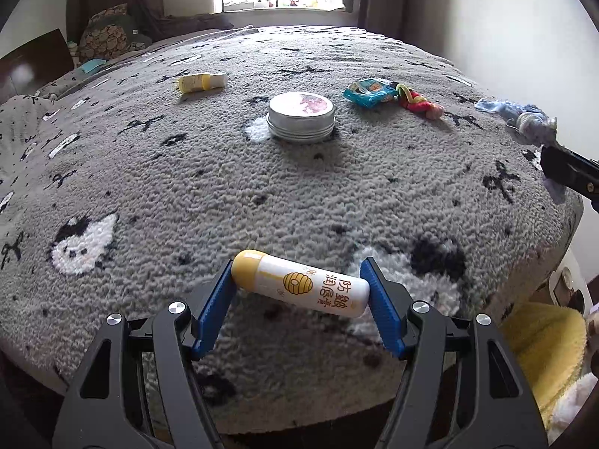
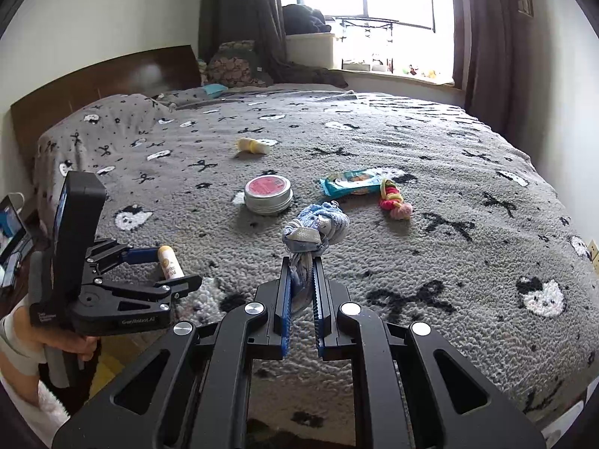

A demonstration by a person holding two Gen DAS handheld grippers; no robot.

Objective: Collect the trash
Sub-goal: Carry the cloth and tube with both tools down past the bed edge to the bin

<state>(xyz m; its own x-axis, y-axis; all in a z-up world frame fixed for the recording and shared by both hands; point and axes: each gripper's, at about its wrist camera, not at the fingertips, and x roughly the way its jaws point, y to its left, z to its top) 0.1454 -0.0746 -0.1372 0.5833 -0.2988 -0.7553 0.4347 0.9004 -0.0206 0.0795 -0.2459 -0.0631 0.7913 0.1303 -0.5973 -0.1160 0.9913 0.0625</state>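
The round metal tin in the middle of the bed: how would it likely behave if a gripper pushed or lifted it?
The tin lies flat and squat on the fuzzy blanket, so it probably drags rather than rolls. Its smooth metal wall may slip between pads.

A: What's in the left gripper (image 1: 299, 284)?
B: A white lip balm tube (image 1: 301, 287) with a yellow cap, clamped crosswise.
A: And the right gripper (image 2: 301, 288)?
B: It pinches a crumpled blue-white wrapper (image 2: 316, 230), bunched just past its tips.

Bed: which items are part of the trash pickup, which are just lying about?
In the job:
lip balm, clamped in left gripper
blue wad, clamped in right gripper

Probably next: teal wrapper, yellow tube

Lying about, likely not trash:
tin
crochet toy
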